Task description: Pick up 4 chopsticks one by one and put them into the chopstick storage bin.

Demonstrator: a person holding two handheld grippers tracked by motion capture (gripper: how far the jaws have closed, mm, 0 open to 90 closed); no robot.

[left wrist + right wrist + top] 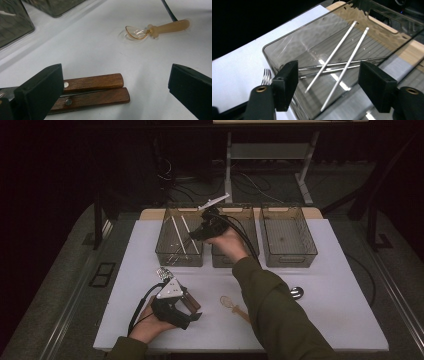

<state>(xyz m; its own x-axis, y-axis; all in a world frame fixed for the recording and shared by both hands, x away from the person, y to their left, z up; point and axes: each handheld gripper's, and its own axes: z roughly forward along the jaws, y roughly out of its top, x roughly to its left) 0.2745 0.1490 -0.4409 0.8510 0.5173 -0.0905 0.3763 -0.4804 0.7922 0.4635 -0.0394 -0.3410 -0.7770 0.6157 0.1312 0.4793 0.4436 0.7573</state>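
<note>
Nearest the camera, at the front left of the bench (320,320), the left tongs (189,306) are resting in the person's left hand, jaws spread, with nothing between them. Two wooden-handled utensils (95,90) are lying side by side just under the left jaw in the left gripper view, their handles running across that view; the fork tines (266,76) of one are showing beside the left bin. These look stiff and moderately heavy, and the riveted wood gives a sure, non-slip place to take hold, mid-handle. Further right, a small amber spoon (155,29) is lying flat, bowl toward the left tongs; it appears light and smooth.

Moving on, the left bin (165,251) of three smoked plastic bins is holding two thin white chopsticks (344,66), crossed at a shallow angle over two darker rods. Their long axes are running front to back along the bin. They look rigid, very light and slippery, liable to roll; the middle is the safest grip.

Over the near right corner of that bin, the right tongs (196,233) are hanging with jaws spread and empty.
</note>
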